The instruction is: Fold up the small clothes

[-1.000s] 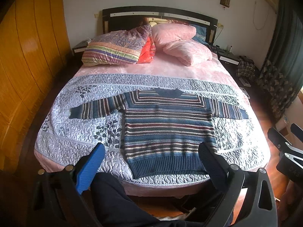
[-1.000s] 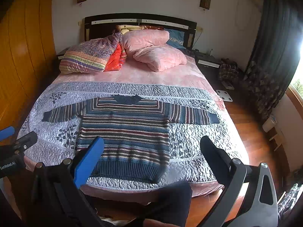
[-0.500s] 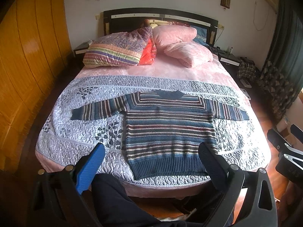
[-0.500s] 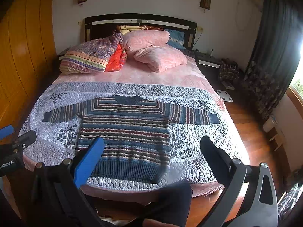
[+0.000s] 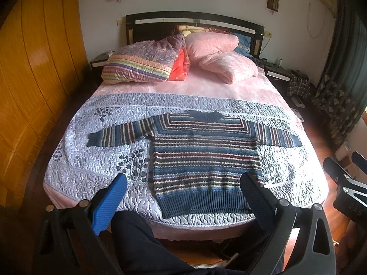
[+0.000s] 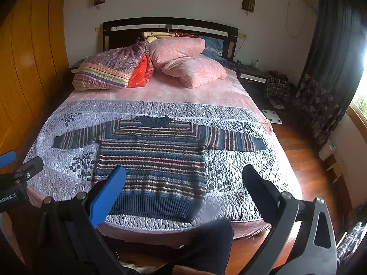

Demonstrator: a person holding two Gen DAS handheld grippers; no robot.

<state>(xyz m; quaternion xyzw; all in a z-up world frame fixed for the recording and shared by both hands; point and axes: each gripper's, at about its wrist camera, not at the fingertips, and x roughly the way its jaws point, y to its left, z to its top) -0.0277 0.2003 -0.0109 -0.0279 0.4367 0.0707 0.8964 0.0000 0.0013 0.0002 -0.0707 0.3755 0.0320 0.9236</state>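
Striped sweater lies flat, face up, on the quilted bedspread; both sleeves out sideways, collar at the far end, ribbed hem nearest me at the foot of the bed; no fold made yet.

My left gripper is spread wide and holds nothing; it hangs off the bed edge, well short of the cloth; the hem sits just ahead, between its blue finger and black finger. My right gripper is likewise wide and empty; the sweater body lies ahead and slightly toward its blue-finger side; the right sleeve runs further ahead, across the gap.

Step in hand, as I judge it: the approach before the first fold; sleeves inward first seems sensible.

Notes for doing it well:
- go to each cuff, not mid-sleeve; left sleeve is ahead and off to the blue-finger side of my left gripper;
- come down shallow, one finger sliding under the knit; the quilt is soft and textured, so a steep pinch would likely catch bedspread too;
- thick knit; close fully on the single layer, lift only a little, carry the cuff across the chest; keep the shoulder line as the crease;
- watch that the body does not drag; the hem lies close to the bed edge.

Pillows sit far ahead, clear of the work.
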